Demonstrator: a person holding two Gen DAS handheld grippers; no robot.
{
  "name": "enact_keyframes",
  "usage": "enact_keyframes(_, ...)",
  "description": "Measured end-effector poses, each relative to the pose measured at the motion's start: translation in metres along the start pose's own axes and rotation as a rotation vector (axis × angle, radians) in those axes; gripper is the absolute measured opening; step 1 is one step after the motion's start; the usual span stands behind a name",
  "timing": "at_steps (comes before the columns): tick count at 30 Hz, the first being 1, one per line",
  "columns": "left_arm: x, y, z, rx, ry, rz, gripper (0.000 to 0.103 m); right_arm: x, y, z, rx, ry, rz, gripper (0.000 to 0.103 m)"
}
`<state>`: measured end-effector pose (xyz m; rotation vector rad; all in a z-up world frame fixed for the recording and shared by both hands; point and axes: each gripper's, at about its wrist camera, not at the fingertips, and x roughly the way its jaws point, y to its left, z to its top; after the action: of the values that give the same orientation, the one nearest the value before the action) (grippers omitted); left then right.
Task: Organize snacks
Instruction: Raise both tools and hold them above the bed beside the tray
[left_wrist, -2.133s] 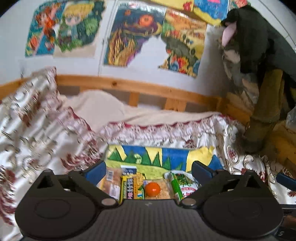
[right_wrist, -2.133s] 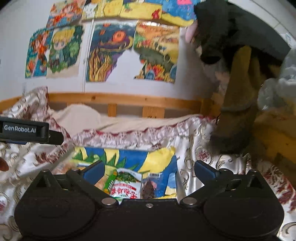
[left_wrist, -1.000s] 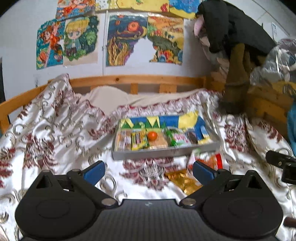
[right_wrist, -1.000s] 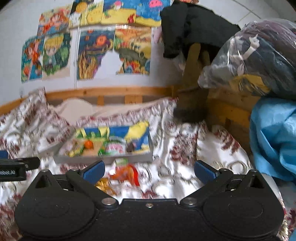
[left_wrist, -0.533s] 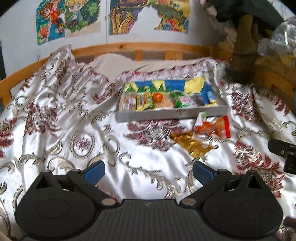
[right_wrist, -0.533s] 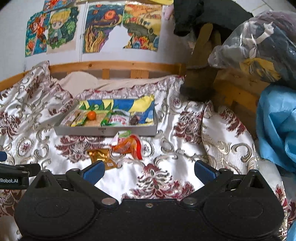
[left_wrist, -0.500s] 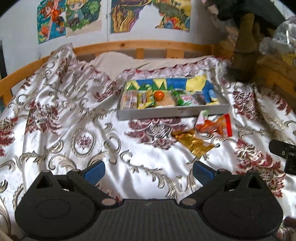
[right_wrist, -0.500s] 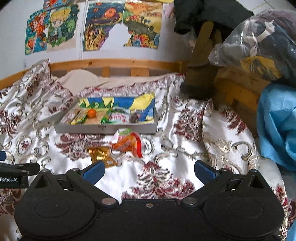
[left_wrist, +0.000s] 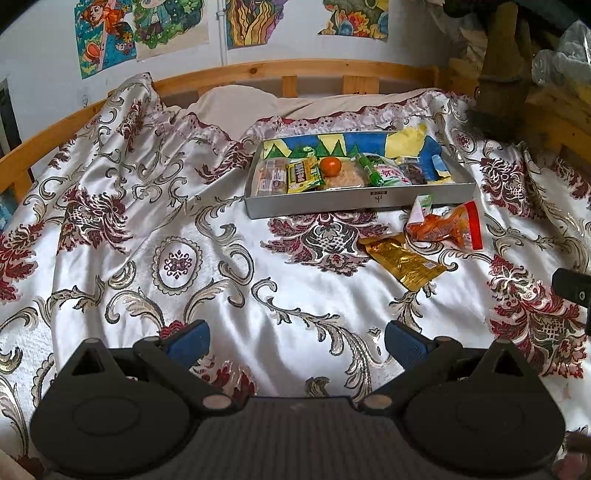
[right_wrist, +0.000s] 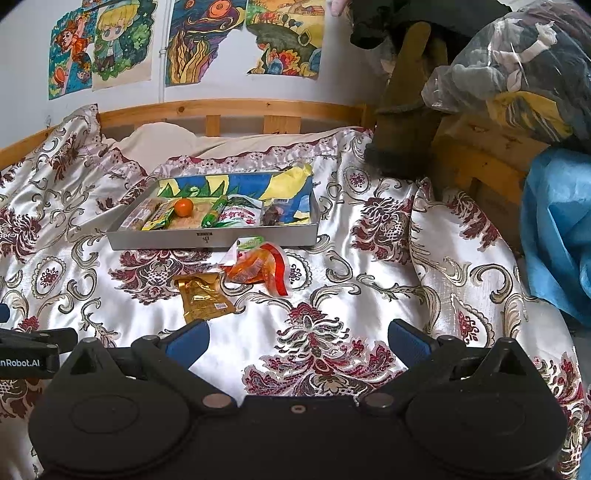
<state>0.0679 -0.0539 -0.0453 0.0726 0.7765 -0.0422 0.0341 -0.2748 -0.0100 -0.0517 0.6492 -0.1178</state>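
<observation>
I've pulled both grippers back from the shallow grey metal tray (left_wrist: 360, 201) since the earlier frames, so the whole patterned satin bedspread (left_wrist: 221, 258) now shows. Most snacks already sit in that tray, but 2 remain just in front of it: a gold foil packet (right_wrist: 203, 299) and an orange-red plastic snack bag (right_wrist: 258, 266). My left gripper (left_wrist: 295, 338) and right gripper (right_wrist: 297, 338) both hover spread wide and empty.

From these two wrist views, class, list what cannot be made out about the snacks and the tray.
- Print on the gold packet and orange packet: too small in both views.
- Dark snack in the tray: too small to identify.
- Tray floor: covered by snacks and a painted sheet.
- Right gripper: cut off by the left view's edge.
</observation>
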Motion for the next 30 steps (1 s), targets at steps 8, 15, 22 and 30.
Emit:
enact_keyframes(8,0.0044,-0.0027,-0.0027,0.014,0.027,-0.003,0.102,0.0019,0.0004,-0.0006,0.005,0.009,-0.012,0.102)
enact_keyframes(15,0.0053,-0.0052,-0.0046,0.012,0.024,-0.022,0.102,0.0043,-0.0017,-0.0008,0.012,0.019,-0.016,0.102)
enact_keyframes(22,0.0085,-0.0074,-0.0051,0.0,0.027,-0.037,0.102,0.0086,-0.0049,-0.0012,0.03,0.04,-0.018,0.102)
enact_keyframes(30,0.0076,-0.0071,-0.0022,-0.016,0.01,-0.056,0.102,0.0092,-0.0036,0.0005,0.034,0.032,-0.012,0.102)
